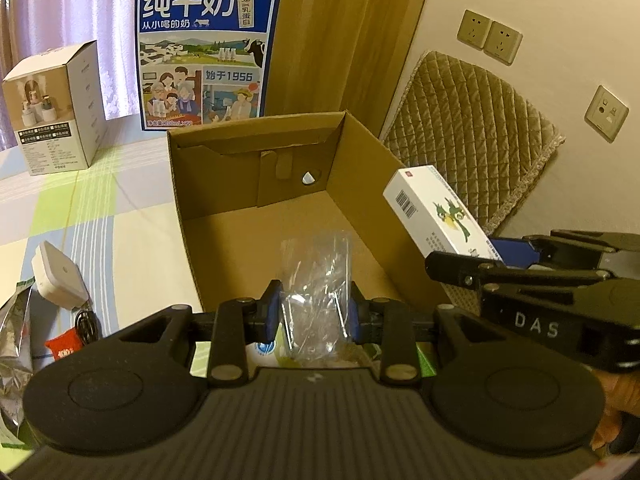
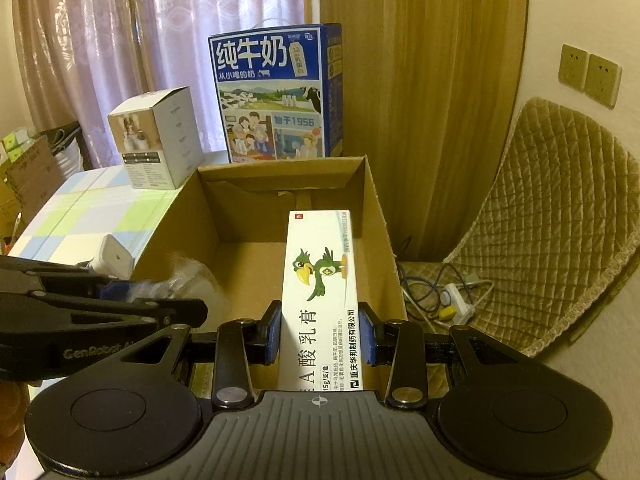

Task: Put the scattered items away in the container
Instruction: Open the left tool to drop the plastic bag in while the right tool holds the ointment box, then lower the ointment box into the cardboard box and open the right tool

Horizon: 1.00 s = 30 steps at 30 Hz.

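Pale lilac curtains and a tan drape hang behind the checked green, blue and white tablecloth (image 1: 100, 200) I am working over. Straight ahead of both sets of jaws sits the open brown cardboard box (image 1: 224, 184), its floor bare cardboard. My left gripper (image 1: 312, 312) has its jaws drawn in against a crinkled clear plastic bag (image 1: 316, 280), one blue pad pressing each side, and the bag pokes forward over the box's near edge. My right gripper (image 2: 320, 332) has its jaws closed on the sides of a long white ointment carton with a green cartoon bird (image 2: 320, 280), which runs forward from the jaws, its far end out over the box interior, near the right wall. From the left wrist camera that same carton shows up to the right of my left jaws, tilted above the box's right wall. Beyond the box, directly past both jaws, stands a tall blue milk carton case with Chinese lettering (image 1: 206, 52), and further left of it a white cube-shaped product box (image 1: 60, 108). Down to the left of my left jaws lie a white plug-in charger (image 1: 58, 276), a small red sachet (image 1: 66, 346) and a silvery foil pouch (image 1: 14, 344). Off to the right of my right jaws a quilted olive cushion (image 2: 552, 208) leans on the wall.
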Each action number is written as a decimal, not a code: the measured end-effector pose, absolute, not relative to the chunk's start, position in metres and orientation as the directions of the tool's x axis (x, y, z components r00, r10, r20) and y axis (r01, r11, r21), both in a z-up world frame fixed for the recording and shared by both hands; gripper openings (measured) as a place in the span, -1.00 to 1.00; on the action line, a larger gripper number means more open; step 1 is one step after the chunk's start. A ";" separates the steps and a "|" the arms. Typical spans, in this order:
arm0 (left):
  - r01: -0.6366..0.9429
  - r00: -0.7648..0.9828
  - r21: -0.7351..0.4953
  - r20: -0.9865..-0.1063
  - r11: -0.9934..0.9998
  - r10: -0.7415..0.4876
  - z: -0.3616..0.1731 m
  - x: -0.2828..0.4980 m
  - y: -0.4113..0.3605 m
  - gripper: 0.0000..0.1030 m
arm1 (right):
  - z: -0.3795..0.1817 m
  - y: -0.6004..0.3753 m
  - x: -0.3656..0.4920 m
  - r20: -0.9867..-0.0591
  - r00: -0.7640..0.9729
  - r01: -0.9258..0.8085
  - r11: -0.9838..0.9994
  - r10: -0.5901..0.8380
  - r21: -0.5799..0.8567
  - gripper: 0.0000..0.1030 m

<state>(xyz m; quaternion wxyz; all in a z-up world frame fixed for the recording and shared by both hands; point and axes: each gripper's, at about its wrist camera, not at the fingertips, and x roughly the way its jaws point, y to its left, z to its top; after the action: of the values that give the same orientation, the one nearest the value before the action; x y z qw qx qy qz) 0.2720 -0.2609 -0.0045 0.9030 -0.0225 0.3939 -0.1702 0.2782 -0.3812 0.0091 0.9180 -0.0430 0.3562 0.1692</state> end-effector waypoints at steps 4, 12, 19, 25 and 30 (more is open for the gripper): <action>0.288 0.636 -0.178 -0.699 0.941 -0.327 -0.004 0.276 -0.263 -0.46 | 0.007 -0.383 0.280 -0.671 0.687 -0.339 0.940 0.279 0.044 -0.31; 0.275 0.654 -0.174 -0.687 0.946 -0.317 0.001 0.273 -0.254 -0.26 | 0.006 -0.384 0.279 -0.672 0.685 -0.339 0.939 0.282 0.048 -0.31; 0.269 0.660 -0.172 -0.684 0.947 -0.312 0.005 0.266 -0.247 -0.26 | 0.008 -0.381 0.277 -0.672 0.683 -0.345 0.937 0.286 0.048 -0.31; 0.264 0.664 -0.174 -0.680 0.949 -0.310 0.007 0.262 -0.242 -0.26 | 0.010 -0.375 0.278 -0.671 0.682 -0.351 0.935 0.290 0.047 -0.31; 0.262 0.668 -0.178 -0.676 0.948 -0.312 0.009 0.259 -0.238 -0.24 | 0.009 -0.372 0.281 -0.674 0.678 -0.355 0.934 0.291 0.047 -0.31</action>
<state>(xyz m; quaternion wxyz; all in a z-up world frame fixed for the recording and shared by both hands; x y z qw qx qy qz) 0.2589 -0.2383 0.0090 0.9126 -0.0330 0.3759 -0.1571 0.2806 -0.3716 0.0085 0.9150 -0.0439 0.3601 0.1765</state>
